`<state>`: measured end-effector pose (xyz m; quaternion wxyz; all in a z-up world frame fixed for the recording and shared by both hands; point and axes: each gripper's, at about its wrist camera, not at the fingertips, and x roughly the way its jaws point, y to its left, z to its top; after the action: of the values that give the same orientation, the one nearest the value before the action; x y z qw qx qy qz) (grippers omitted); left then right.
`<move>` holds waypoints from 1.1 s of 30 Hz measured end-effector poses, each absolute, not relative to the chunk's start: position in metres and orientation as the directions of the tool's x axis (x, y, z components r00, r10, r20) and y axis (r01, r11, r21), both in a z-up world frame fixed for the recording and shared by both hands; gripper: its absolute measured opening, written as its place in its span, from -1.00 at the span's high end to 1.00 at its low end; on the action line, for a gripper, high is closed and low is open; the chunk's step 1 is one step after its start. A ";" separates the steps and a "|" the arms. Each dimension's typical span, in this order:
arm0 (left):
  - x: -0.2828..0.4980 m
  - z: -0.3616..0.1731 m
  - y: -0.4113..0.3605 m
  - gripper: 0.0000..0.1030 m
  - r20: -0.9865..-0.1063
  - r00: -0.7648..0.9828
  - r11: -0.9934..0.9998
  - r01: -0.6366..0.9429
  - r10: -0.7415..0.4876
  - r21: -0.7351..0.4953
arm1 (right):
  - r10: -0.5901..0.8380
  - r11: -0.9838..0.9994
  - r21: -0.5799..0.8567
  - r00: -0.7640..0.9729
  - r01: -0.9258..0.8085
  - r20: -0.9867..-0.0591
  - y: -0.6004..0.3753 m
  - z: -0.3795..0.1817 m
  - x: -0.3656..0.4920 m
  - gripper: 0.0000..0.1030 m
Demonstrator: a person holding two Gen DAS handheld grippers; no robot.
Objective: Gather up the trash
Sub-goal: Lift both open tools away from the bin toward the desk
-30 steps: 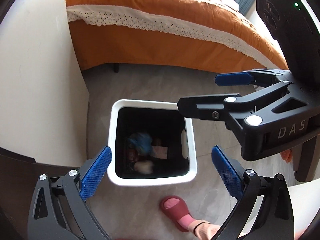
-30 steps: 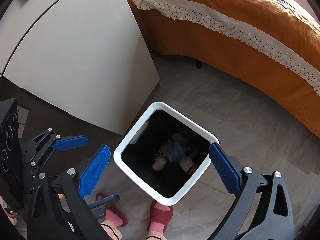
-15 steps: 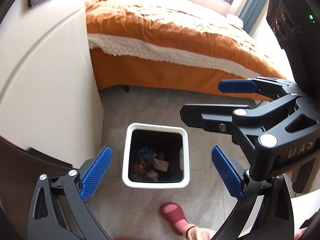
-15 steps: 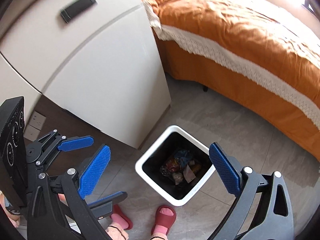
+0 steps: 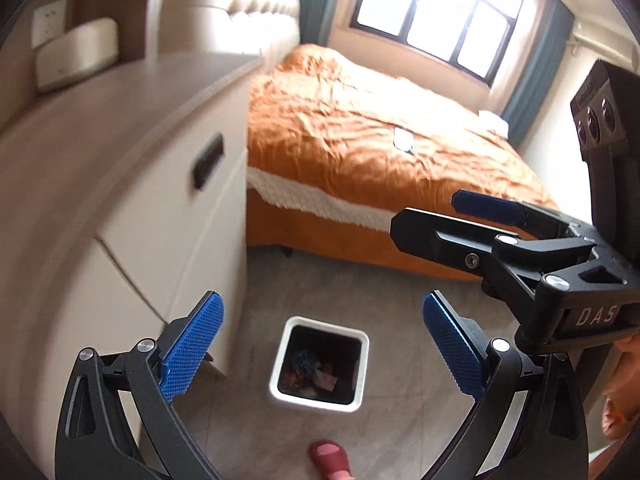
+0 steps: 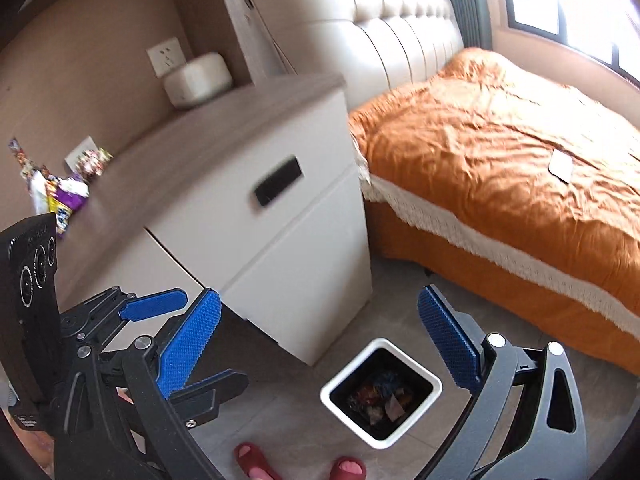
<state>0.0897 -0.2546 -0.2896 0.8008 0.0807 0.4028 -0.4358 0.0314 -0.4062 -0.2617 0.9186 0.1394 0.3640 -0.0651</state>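
A white square trash bin (image 5: 319, 400) stands on the floor below me, with several crumpled wrappers (image 5: 310, 370) inside; it also shows in the right wrist view (image 6: 434, 385). My left gripper (image 5: 322, 346) is open and empty, high above the bin. My right gripper (image 6: 320, 338) is open and empty too, and shows from the side in the left wrist view (image 5: 472, 216). Colourful snack wrappers (image 6: 60, 188) lie on the nightstand top (image 6: 200, 136) at the left, well above and beyond both grippers.
A white nightstand with a drawer handle (image 6: 278, 186) stands left of the bin. A white box (image 6: 198, 80) sits at its back. A bed with an orange cover (image 6: 500, 128) fills the right; a small flat object (image 6: 560, 166) lies on it. My slippered feet (image 6: 256, 460) are below.
Both grippers have risen well away from the bin and tilted up. The bin now looks small and the nightstand top, bed and window have come into view. Both stay open.
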 end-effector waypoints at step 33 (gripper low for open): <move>0.146 -0.135 -0.003 -0.91 -0.578 0.758 0.939 0.340 -0.301 -0.043 | 0.289 0.957 0.143 0.798 -0.251 -0.529 -0.193 -0.135 0.143 -0.91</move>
<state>0.1463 -0.0035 -0.1354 0.9371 0.0321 0.3027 -0.1709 0.1429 -0.1928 -0.1348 0.9475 0.0329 0.2843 0.1425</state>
